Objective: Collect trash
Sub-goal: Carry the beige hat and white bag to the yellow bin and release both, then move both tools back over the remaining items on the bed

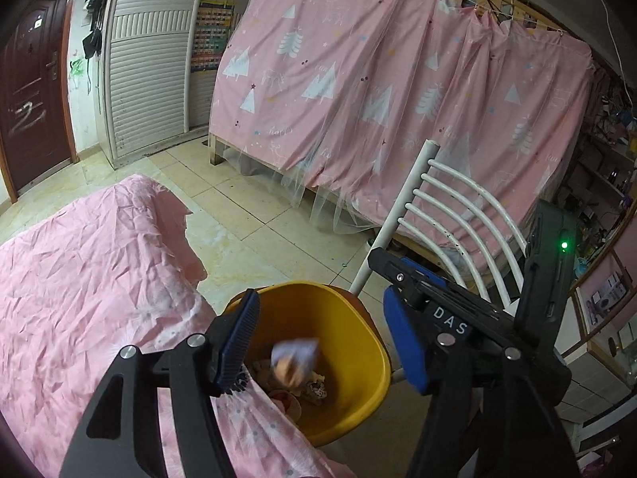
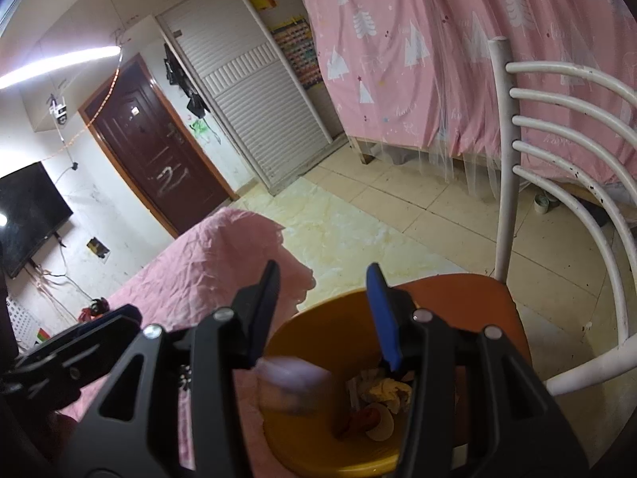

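Both my grippers hang over the yellow bin [image 1: 358, 358], which sits on the orange seat of the white chair [image 1: 458, 207] just beside the pink-covered table [image 1: 79, 298]. My left gripper [image 1: 318, 342] is spread wide with nothing between its fingers, and my right gripper [image 2: 322, 314] is likewise released and empty. In the left wrist view a blurred piece of trash [image 1: 294, 360], pale lilac on top with a tan underside, shows in the gap between my left fingers at about 6 o'clock from the bin's far rim, touching neither pad; I judge it is dropping into the bin, though the smear keeps me from saying whether it is in the air or already resting. In the right wrist view the same blurred piece shows over the bin's 9 o'clock side. Its form is too smeared to fix an axis with confidence: in the left view it reads as a rough wedge, wider at the upper right and narrowing down toward 7 o'clock, so its long axis seems to run from about 1 o'clock to 7 o'clock; I would not lean on that. On the bin's floor lie earlier pieces [image 2: 382, 394]: crumpled pale paper, something red, and a round white scrap, so I judge collecting is well along. The table cloth in both views shows no trash, but much of the table lies outside or hidden behind my grippers, so I cannot tell whether anything is left to gather.
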The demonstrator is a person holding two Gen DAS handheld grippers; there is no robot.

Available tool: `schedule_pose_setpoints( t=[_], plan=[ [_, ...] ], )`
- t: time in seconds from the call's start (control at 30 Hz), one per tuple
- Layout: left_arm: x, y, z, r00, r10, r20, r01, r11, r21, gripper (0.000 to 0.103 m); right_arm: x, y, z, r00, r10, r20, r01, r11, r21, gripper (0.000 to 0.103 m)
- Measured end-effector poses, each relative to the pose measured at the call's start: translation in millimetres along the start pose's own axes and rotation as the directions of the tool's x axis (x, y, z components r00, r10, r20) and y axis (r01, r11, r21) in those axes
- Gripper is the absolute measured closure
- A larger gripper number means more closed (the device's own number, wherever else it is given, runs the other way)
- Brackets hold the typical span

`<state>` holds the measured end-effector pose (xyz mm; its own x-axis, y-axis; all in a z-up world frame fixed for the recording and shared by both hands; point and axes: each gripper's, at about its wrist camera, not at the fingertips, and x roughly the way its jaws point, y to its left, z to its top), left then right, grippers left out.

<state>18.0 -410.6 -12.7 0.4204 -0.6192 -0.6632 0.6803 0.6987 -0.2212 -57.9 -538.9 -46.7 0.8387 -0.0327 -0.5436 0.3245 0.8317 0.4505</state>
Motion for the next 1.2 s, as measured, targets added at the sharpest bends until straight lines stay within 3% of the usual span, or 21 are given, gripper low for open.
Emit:
schedule_pose_setpoints(
  t=[0.27,0.5,0.93,1.2],
  plan=[
    [-31.4,20.3,1.0,0.999,0.004,0.052,-0.003,1.000,-0.023,0.048,-0.3,20.8,0.6,1.000,0.016,0.003,-0.016,0.999,-0.043,0.060],
    [-71.5,55.2,-2.6,0.992,0.058,0.108,-0.052,0.997,-0.054,0.048,10.3,64.8,-1.5,0.998,0.057,-0.018,-0.058,0.992,-0.112,0.052],
    [-146.1,158.6,-18.4,0.956,0.239,0.169,-0.206,0.959,-0.194,0.045,41.9,174.5,-18.2,0.982,0.157,-0.101,-0.179,0.951,-0.254,0.048],
    [-172.6,204.0,-28.0,0.941,0.289,0.178,-0.238,0.936,-0.260,0.045,58.5,234.1,-35.3,0.970,0.186,-0.154,-0.228,0.917,-0.328,0.048]
  ],
)
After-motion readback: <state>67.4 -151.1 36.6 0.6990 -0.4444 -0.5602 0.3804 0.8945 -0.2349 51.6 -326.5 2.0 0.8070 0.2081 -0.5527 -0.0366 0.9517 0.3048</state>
